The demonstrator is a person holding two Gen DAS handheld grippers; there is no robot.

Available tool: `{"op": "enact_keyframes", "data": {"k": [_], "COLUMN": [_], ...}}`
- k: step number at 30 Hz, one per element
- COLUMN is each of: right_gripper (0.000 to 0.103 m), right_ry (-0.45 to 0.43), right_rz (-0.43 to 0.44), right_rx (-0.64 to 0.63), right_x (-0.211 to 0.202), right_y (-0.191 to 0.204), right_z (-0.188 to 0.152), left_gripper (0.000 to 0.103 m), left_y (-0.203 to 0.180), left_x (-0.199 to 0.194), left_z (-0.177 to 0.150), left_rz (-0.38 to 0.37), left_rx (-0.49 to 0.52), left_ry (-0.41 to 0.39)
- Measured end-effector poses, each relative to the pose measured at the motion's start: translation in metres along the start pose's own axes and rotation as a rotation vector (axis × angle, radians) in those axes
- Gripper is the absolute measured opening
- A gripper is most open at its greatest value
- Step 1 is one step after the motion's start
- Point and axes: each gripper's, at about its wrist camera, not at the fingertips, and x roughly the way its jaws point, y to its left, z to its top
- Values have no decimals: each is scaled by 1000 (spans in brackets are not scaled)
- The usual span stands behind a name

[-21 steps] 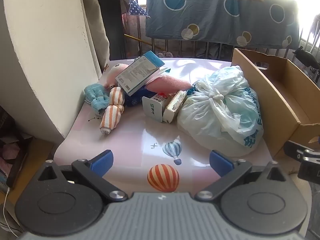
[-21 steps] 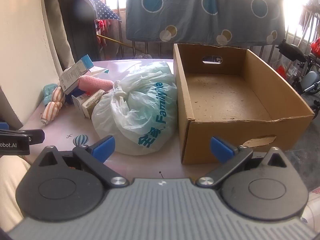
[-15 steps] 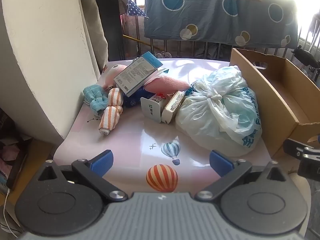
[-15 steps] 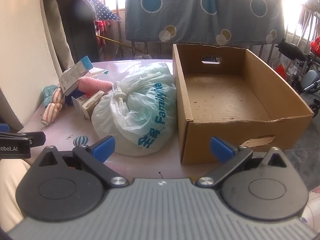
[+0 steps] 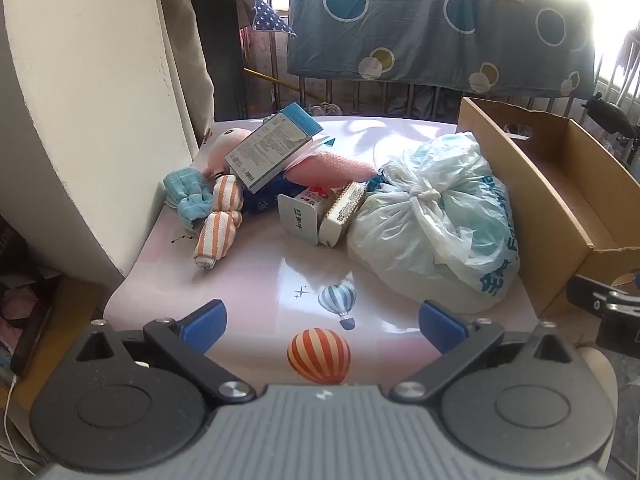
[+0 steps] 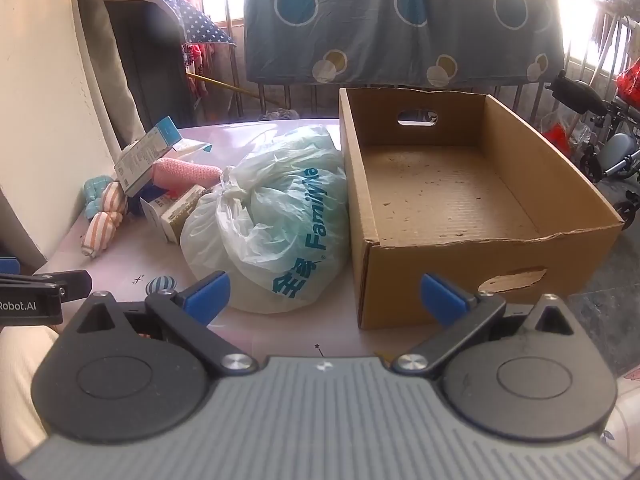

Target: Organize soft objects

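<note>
Not much has changed vs a moment ago: in the left wrist view the pile sits a bit lower and nearer, so the left gripper (image 5: pixel 322 320) has crept fwd a little; the right wrist view is nearly the same. Nothing on the table has moved. Both grippers are empty w/ jaws spread wide, the right gripper (image 6: pixel 324 292) hovering before the plastic bag (image 6: pixel 276 224) and the cardboard box (image 6: pixel 452 200). So the task looks barely begun: box empty, every soft thing still out. Soft items sit at the table's far left, by the wall: striped sock roll (image 5: pixel 220 220), blue cloth (image 5: pixel 188 200), pink plush (image 5: pixel 332 166) partly under a blue-white carton (image 5: pixel 272 148), w/ small cartons (image 5: pixel 320 212) just beside. The bag leans against the box's left wall. Open room: bare tabletop (image 5: pixel 248 280) btwn the left gripper and the pile, clear approach to the sock roll. Tight spots: the wall (image 5: pixel 80 120) close on the left, and the table's near edge right below the fingers.
</note>
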Motion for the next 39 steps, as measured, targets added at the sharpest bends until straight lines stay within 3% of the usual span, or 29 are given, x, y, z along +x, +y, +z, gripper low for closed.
{"op": "enact_keyframes", "data": {"k": [39], "right_gripper": [102], "right_ry": [9], "right_rz": [-13], "right_rx": [9], "right_x": [3], "right_y": [-1], "right_z": [1], "left_gripper": [103], "left_y": [-1], "left_x": [-3], "left_z": [3], "left_rz": [-9], "left_rx": [-6], "left_ry": [2]}}
